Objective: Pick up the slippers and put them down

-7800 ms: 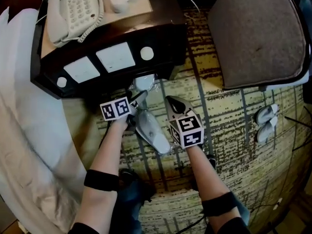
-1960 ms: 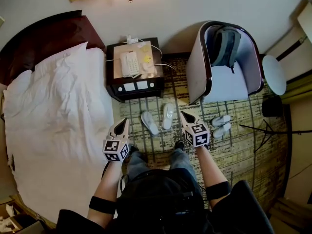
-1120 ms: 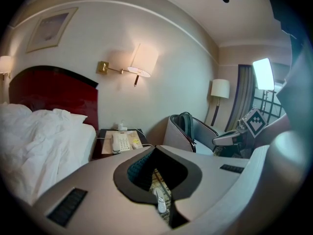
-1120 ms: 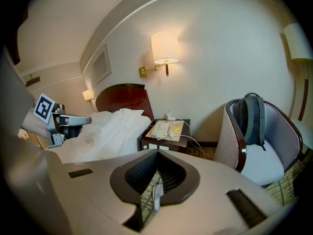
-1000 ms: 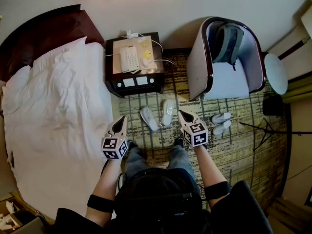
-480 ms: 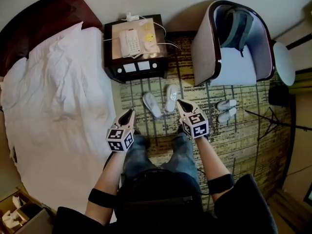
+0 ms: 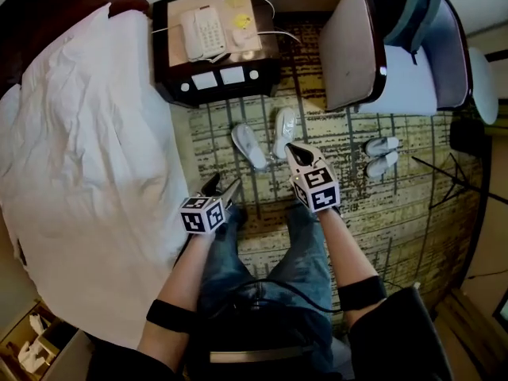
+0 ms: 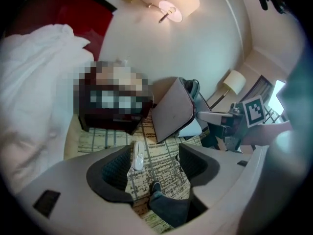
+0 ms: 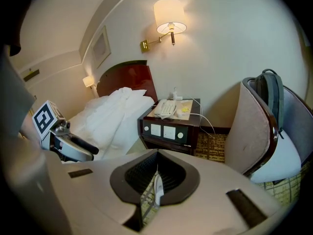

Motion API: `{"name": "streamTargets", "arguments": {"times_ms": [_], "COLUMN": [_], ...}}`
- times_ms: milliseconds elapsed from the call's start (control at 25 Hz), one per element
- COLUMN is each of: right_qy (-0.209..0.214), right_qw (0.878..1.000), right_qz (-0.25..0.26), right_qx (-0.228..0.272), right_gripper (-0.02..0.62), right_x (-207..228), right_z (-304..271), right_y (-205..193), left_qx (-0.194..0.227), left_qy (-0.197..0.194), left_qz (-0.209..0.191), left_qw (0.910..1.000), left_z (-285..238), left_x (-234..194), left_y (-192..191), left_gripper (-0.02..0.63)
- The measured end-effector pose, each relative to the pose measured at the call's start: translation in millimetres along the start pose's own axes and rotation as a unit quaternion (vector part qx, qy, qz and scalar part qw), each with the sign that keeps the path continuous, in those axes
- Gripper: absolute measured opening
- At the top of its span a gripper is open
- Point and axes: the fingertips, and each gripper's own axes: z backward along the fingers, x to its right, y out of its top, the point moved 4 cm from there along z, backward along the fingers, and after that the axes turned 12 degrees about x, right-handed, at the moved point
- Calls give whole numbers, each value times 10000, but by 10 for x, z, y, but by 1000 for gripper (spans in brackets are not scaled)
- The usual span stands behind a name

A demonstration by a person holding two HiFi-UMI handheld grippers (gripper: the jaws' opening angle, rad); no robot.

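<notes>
Two white slippers lie on the patterned carpet in front of the nightstand, the left slipper [image 7: 248, 146] angled and the right slipper [image 7: 284, 132] beside it. My left gripper [image 7: 223, 186] hangs short of them above my left leg, its jaws opening with nothing between them. In the left gripper view the left gripper [image 8: 154, 165] frames one slipper [image 8: 138, 155] far below. My right gripper [image 7: 292, 151] is shut and empty, its tip close over the heel of the right slipper. The right gripper [image 9: 156, 173] shows only a sliver of slipper [image 9: 158, 190] through its closed jaws.
A dark nightstand [image 7: 214, 74] with a phone [image 7: 198, 32] stands behind the slippers. The white bed [image 7: 79, 157] fills the left. An armchair [image 7: 397, 54] with a backpack sits right. A second slipper pair [image 7: 381, 155] lies on the carpet beside it. My shoe [image 8: 156, 186] is below.
Both grippers have sunk toward the carpet as the view dropped closer. The left gripper has rolled and its jaws have opened. The right gripper now sits at the right slipper's heel.
</notes>
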Motion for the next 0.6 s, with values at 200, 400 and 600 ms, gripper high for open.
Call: {"name": "streamTargets", "arguments": {"times_ms": [200,400,600], "right_qy": [-38,43,188], "right_qw": [9999,9993,9982], "right_qz": [-103,-88,-2], "right_qx": [-130,-361,-565], "right_gripper": [2,2,2], "right_x": [155,308,353], "right_z": [-575,-1238,-1903], "right_y": [-638,-1443,-2378], "left_qx": [-338,-619,-683], "left_qy": [-39,-75,16], "left_qz": [498,983,1328], "left_qw": [9982,9932,9888], "left_z": [-593,-1341,-2069], "left_x": [-546,-1118,-1745], "left_y": [-679,-1426,-2170], "left_gripper": [364,399,399]}}
